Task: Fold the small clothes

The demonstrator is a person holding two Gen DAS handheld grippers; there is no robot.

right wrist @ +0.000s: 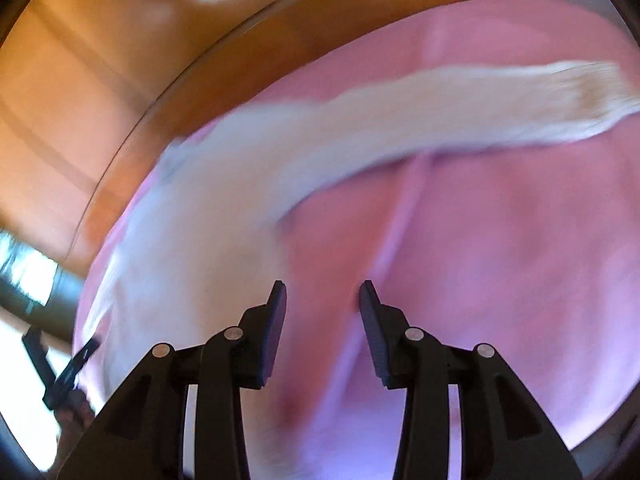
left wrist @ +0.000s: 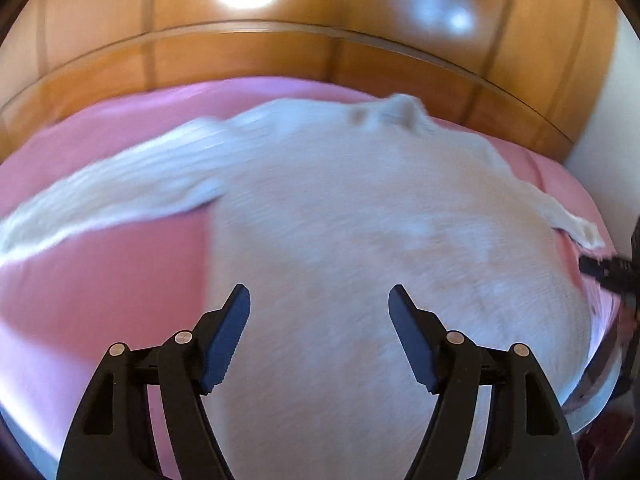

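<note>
A: Start at the left gripper (left wrist: 319,294). What is it doing?

B: Its two black jaws stand wide apart with nothing between them, above the body of the one white sweater (left wrist: 360,240).

A: And the right gripper (right wrist: 322,292)?

B: Jaws parted more narrowly, also empty. Under them is bare pink bedsheet (right wrist: 500,260), just beside the sweater's edge.

A: How does the garment lie?

B: Spread flat on the sheet, collar towards the wooden headboard (left wrist: 240,52). Two sleeves are out to the sides; the right wrist view shows one long sleeve (right wrist: 480,100) stretched across the pink sheet.

A: Anything else to count?

B: One sweater, one sheet, two grippers. Both views are blurred, so finer detail of the knit cannot be told.
</note>
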